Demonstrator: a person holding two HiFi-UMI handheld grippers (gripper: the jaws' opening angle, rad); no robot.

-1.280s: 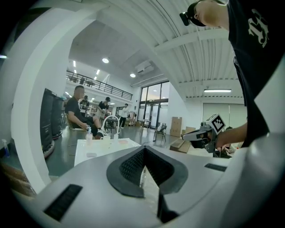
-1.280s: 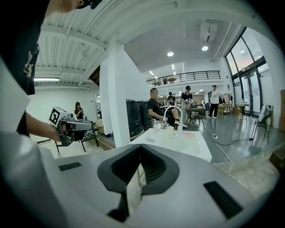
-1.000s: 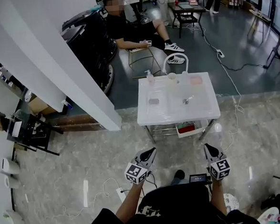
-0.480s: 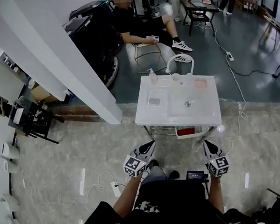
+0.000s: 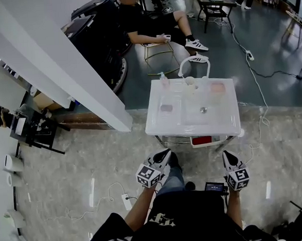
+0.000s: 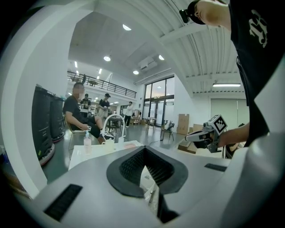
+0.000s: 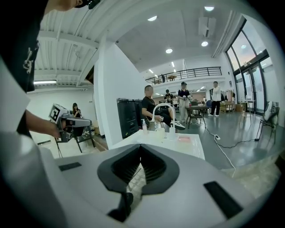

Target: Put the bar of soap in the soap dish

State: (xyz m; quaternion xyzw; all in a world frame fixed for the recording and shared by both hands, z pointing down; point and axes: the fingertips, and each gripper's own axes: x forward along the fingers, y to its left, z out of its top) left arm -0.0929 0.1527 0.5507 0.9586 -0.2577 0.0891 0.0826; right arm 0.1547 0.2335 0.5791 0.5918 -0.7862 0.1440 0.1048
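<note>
Left gripper (image 5: 162, 155) and right gripper (image 5: 229, 157) were both closed tight on nothing, hanging side by side, well short of the white sink table (image 5: 156, 126).

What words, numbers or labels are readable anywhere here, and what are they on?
No text reads clearly.
Print on the person's black shirt: too blurred to read.
Cubes on the left gripper and right gripper: square patterns only, no words.
Pump bottle label: too small to read.
</note>
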